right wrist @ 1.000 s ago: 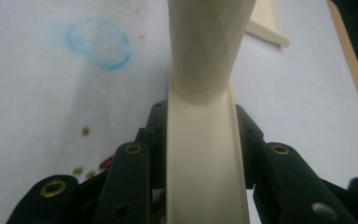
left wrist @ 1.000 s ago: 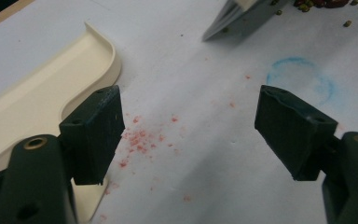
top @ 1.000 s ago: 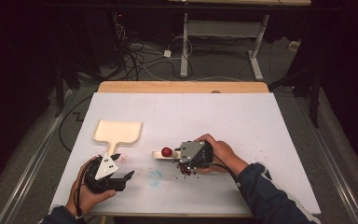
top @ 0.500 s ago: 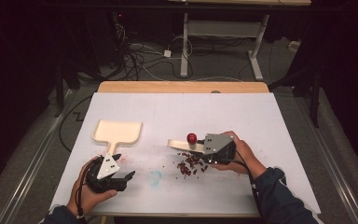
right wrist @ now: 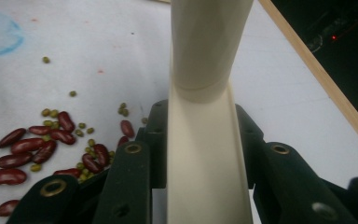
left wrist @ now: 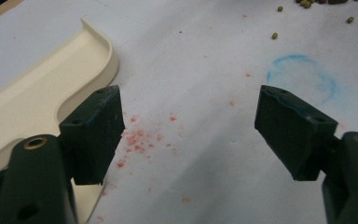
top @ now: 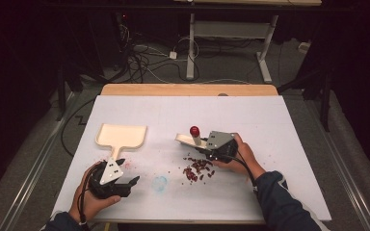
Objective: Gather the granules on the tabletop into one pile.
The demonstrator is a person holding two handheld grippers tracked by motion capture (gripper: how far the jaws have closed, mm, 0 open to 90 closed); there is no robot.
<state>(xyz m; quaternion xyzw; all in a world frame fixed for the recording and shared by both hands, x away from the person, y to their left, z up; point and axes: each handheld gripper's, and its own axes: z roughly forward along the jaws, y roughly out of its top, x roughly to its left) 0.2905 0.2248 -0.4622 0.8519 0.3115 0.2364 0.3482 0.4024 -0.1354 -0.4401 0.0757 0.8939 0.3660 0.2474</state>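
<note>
One cream dustpan [top: 121, 136], one cream brush [top: 189, 140], two grippers, one bean pile [top: 197, 168].

No readable text or labels.

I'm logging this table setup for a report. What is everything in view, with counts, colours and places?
dustpan: one, cream, left on the table.
brush: one, cream handle with a red tip, held above the beans.
beans: a scatter, dark red with small green ones, right of centre.
chalk ring: one, blue, front centre.
table: one, white top.
left gripper: open, beside the dustpan handle.
right gripper: shut on the brush.
</note>
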